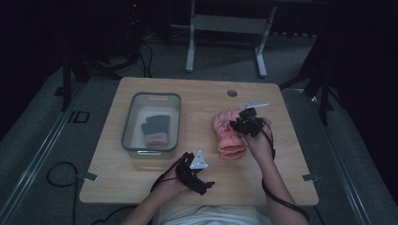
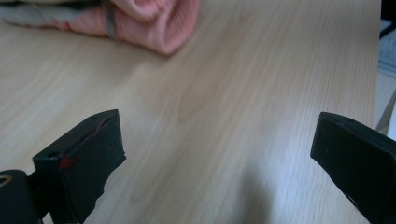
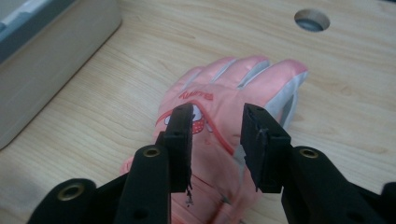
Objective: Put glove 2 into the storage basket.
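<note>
At the bottom centre of the high view, the left gripper (image 1: 206, 185) is hovering over the table (image 1: 141, 178), its jaws spread wide with nothing between them. Right of centre, the right gripper (image 3: 215, 135) is hanging above the pink glove (image 1: 229, 136), jaws parted, pinching nothing. Left of centre, a clear bin (image 1: 133, 105) is holding another glove (image 1: 156, 130).

Right gripper (image 1: 242, 123) over pink glove (image 1: 229, 134), left gripper (image 1: 199, 180) near table edge, glove in bin (image 1: 151, 123)
</note>
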A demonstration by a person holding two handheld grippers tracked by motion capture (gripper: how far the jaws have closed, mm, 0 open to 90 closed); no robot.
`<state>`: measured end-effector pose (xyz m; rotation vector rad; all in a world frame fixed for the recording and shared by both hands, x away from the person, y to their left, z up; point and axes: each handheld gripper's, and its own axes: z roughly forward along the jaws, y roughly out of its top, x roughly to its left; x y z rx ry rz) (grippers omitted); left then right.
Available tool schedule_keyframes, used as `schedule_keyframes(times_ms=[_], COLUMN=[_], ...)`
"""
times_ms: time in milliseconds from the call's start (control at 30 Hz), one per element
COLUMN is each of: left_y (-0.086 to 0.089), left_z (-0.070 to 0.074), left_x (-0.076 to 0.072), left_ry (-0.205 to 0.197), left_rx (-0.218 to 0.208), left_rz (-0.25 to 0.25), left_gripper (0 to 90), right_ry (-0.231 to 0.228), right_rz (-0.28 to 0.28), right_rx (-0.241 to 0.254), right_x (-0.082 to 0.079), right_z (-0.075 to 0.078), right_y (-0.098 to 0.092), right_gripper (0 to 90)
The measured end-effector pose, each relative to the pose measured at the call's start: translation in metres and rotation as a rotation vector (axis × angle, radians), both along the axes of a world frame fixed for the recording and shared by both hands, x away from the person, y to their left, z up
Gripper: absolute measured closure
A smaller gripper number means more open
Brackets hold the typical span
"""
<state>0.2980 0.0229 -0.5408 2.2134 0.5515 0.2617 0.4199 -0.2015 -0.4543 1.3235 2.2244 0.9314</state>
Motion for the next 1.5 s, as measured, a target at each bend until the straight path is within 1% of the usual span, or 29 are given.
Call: schedule_keyframes(times_ms=[33,100,167,233,300,333,367,433,467,567,667,733,800,867,933,967,1033,1100,1167,1200,1233,1267,1300,1333,1367,1400,1433,1467,1500], left_y=[0.0,-0.001,-0.003,-0.006,-0.01,-0.012,-0.015,-0.022,-0.026,-0.034,-0.037,-0.038,-0.039,-0.041,-0.042,-0.042,-0.044,-0.046,-0.049,-0.049,-0.049,-0.049,-0.048,-0.048,-0.047,-0.047,-0.047,-0.048,-0.047], left_z=[0.003,0.01,0.017,0.024,0.031,0.034,0.038,0.043,0.046,0.057,0.069,0.075,0.077,0.077,0.076,0.074,0.071,0.067,0.062,0.06,0.057,0.055,0.054,0.052,0.051,0.049,0.048,0.047,0.045], left_x=[0.002,0.006,0.01,0.015,0.02,0.023,0.026,0.031,0.034,0.048,0.067,0.08,0.094,0.106,0.118,0.123,0.134,0.141,0.146,0.147,0.149,0.151,0.153,0.154,0.156,0.157,0.157,0.157,0.157], left_ry=[-0.007,-0.007,-0.006,-0.022,-0.011,-0.01,-0.016,-0.052,-0.052,-0.053,-0.042,-0.042,-0.034,-0.032,-0.014,-0.014,0.002,0.021,0.04,0.047,0.054,0.057,0.067,0.082,0.086,0.097,0.107,0.105,0.111], left_rx=[-0.003,-0.016,-0.017,-0.018,-0.043,-0.052,-0.059,-0.048,-0.042,-0.06,-0.083,-0.083,-0.073,-0.061,-0.063,-0.061,-0.051,-0.052,-0.043,-0.033,-0.026,-0.02,-0.027,-0.037,-0.041,-0.048,-0.044,-0.037,-0.038], left_rz=[0.008,0.023,0.025,0.036,0.033,0.039,0.048,0.066,0.072,0.11,0.15,0.17,0.193,0.21,0.227,0.242,0.263,0.29,0.302,0.306,0.313,0.332,0.342,0.355,0.368,0.371,0.377,0.376,0.373], left_gripper=[2.1,3.5,3.7,3.7,3.7,3.7,3.7,3.7,3.7,4.7,4.8,4.8,4.9,5.2,5.3,5.4,6.0,7.4,9.7,10.4,12.5,14.2,14.5,16.7,17.4,17.9,18.6,18.6,18.8], right_ry=[-0.006,-0.025,-0.031,-0.04,-0.041,-0.041,-0.043,-0.05,-0.055,-0.064,-0.078,-0.091,-0.097,-0.107,-0.116,-0.117,-0.12,-0.11,-0.111,-0.105,-0.11,-0.105,-0.096,-0.09,-0.088,-0.082,-0.076,-0.07,-0.07], right_rz=[0.009,0.019,0.022,0.033,0.042,0.044,0.044,0.048,0.051,0.05,0.056,0.062,0.067,0.08,0.088,0.091,0.095,0.1,0.101,0.105,0.107,0.105,0.108,0.107,0.109,0.109,0.105,0.098,0.098], right_rx=[0.001,0.004,0.022,0.02,0.015,0.018,0.018,0.022,0.021,0.021,0.013,0.018,0.007,0.001,-0.004,-0.007,-0.011,-0.006,-0.006,-0.005,-0.009,-0.006,-0.005,-0.006,-0.008,-0.003,0.006,0.007,0.003], right_x=[0.0,-0.002,-0.002,-0.003,-0.002,-0.002,-0.002,-0.002,-0.002,-0.001,0.0,0.001,0.002,0.004,0.005,0.006,0.009,0.012,0.016,0.017,0.019,0.021,0.023,0.024,0.025,0.025,0.026,0.027,0.027], right_z=[0.002,0.008,0.012,0.014,0.015,0.015,0.014,0.014,0.014,0.014,0.015,0.017,0.02,0.022,0.024,0.024,0.024,0.023,0.02,0.019,0.017,0.016,0.013,0.011,0.008,0.006,0.003,0.0,-0.003], right_y=[-0.003,-0.009,-0.017,-0.024,-0.03,-0.033,-0.036,-0.04,-0.042,-0.045,-0.046,-0.045,-0.043,-0.041,-0.038,-0.037,-0.034,-0.032,-0.029,-0.027,-0.026,-0.024,-0.023,-0.022,-0.02,-0.019,-0.018,-0.017,-0.016], right_gripper=[62.7,61.7,61.7,61.3,61.1,61.2,61.2,61.7,62.1,62.9,64.0,64.7,65.2,65.2,65.9,66.4,67.7,70.9,73.1,73.4,74.1,75.3,75.6,75.9,76.3,76.2,76.0,75.0,72.8])
